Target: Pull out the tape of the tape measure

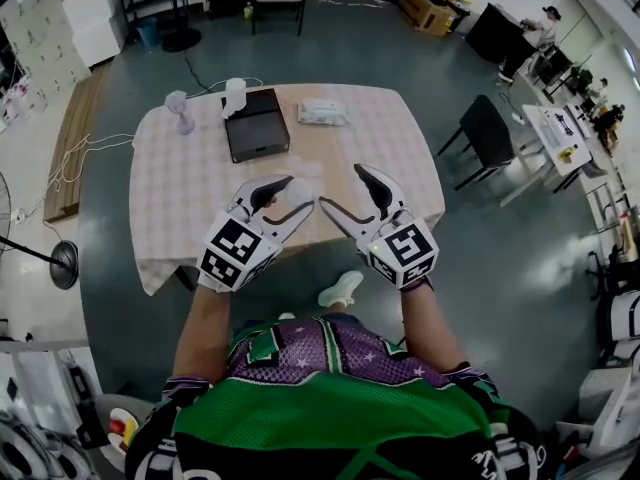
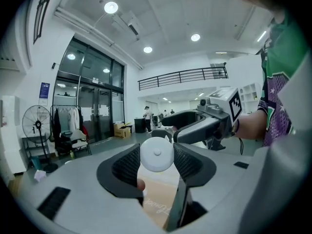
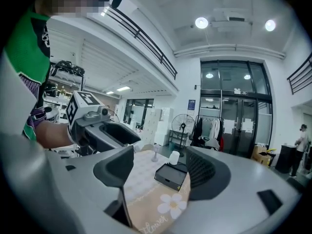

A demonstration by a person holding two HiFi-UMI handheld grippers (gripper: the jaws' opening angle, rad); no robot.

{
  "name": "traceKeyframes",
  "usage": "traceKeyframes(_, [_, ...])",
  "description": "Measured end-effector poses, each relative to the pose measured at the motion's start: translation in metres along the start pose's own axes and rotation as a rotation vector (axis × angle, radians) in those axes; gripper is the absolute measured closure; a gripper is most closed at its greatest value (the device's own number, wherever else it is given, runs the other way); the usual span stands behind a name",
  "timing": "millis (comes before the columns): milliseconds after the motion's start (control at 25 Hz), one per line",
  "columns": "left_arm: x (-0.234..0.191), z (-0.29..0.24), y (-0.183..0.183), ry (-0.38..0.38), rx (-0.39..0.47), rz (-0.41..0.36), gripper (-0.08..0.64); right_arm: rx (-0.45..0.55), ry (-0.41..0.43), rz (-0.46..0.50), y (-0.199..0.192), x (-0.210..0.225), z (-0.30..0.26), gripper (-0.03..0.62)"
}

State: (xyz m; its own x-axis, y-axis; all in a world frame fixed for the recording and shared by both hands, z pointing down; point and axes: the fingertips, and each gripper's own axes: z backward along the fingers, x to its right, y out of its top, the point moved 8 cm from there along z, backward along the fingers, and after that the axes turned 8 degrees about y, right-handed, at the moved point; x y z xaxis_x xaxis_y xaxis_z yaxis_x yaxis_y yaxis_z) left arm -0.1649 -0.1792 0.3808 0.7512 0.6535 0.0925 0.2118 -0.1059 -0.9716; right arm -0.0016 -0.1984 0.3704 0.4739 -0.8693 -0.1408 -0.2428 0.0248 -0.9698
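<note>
A round white tape measure [image 2: 157, 154] sits between the jaws of my left gripper [image 2: 157, 163], which is shut on it. In the head view the tape measure [image 1: 301, 190] shows as a pale blur at the tips of the left gripper [image 1: 285, 200], held up in the air over the near edge of the table [image 1: 180, 193]. My right gripper [image 1: 350, 198] hovers just to the right of it, open with nothing between its jaws. In the right gripper view only the table shows through the right gripper [image 3: 161, 167]. No pulled-out tape is visible.
On the checked tablecloth stand a black box [image 1: 257, 123], a white cup [image 1: 235, 96], a clear stemmed glass [image 1: 180, 109] and a pack of wipes [image 1: 322, 113]. A black chair [image 1: 486, 133] stands to the table's right. A shoe [image 1: 342, 288] rests on the floor below.
</note>
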Motion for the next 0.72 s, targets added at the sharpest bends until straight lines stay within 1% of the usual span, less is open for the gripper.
traceKeyframes(160, [0.005, -0.003, 0.001, -0.020, 0.006, -0.007, 0.319, -0.010, 0.037, 0.021, 0.002, -0.005, -0.001, 0.295])
traceKeyframes(200, [0.005, -0.004, 0.001, -0.022, 0.006, -0.007, 0.319, -0.011, 0.047, 0.026, 0.002, -0.007, -0.001, 0.319])
traceKeyframes(360, [0.001, -0.002, -0.003, -0.025, 0.006, -0.026, 0.319, -0.022, 0.081, 0.025, 0.001, -0.012, -0.006, 0.355])
traceKeyframes(560, [0.000, 0.000, -0.003, -0.049, 0.018, -0.035, 0.320, -0.048, 0.120, 0.045, 0.001, -0.017, -0.008, 0.432])
traceKeyframes(720, [0.002, 0.002, -0.004, -0.068, 0.012, -0.051, 0.321, -0.065, 0.159, 0.056, -0.001, -0.022, -0.008, 0.459])
